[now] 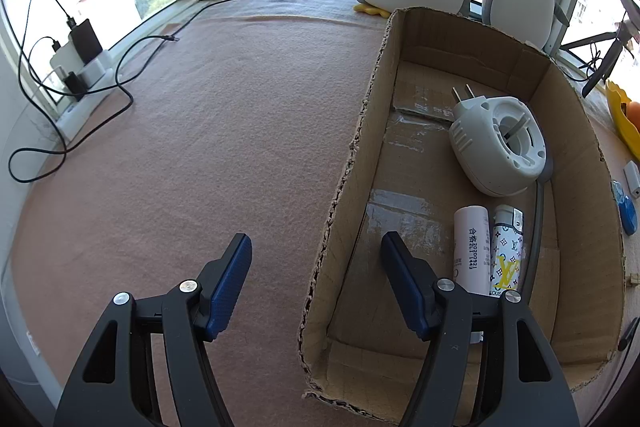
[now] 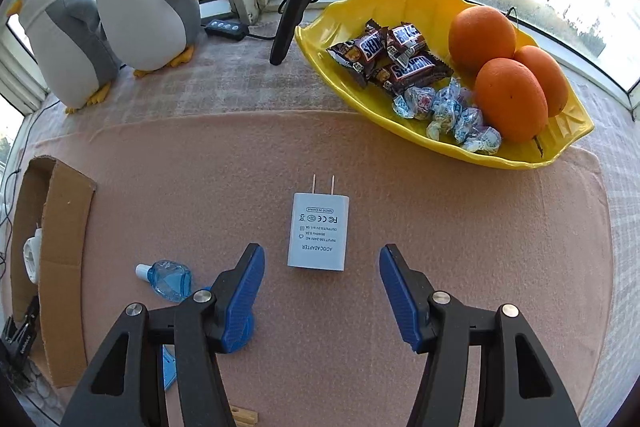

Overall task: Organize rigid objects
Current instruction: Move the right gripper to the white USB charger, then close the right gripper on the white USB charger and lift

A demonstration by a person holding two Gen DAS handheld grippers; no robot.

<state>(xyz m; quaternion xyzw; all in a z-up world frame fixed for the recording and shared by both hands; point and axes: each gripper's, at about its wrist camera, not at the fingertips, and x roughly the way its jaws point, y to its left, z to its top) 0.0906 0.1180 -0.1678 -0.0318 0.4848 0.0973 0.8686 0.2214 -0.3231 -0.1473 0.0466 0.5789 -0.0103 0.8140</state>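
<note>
Meanwhile, the spread, empty right gripper (image 2: 322, 287) is lined up over a white rectangular plastic adapter (image 2: 319, 231), apparently destined for the open brown cardboard box (image 2: 66, 227).

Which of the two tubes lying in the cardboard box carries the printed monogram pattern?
The right-hand tube, nearer the box's outer wall: white with dark star marks and a yellow logo. The pale pink tube beside it shows only small text.
</note>
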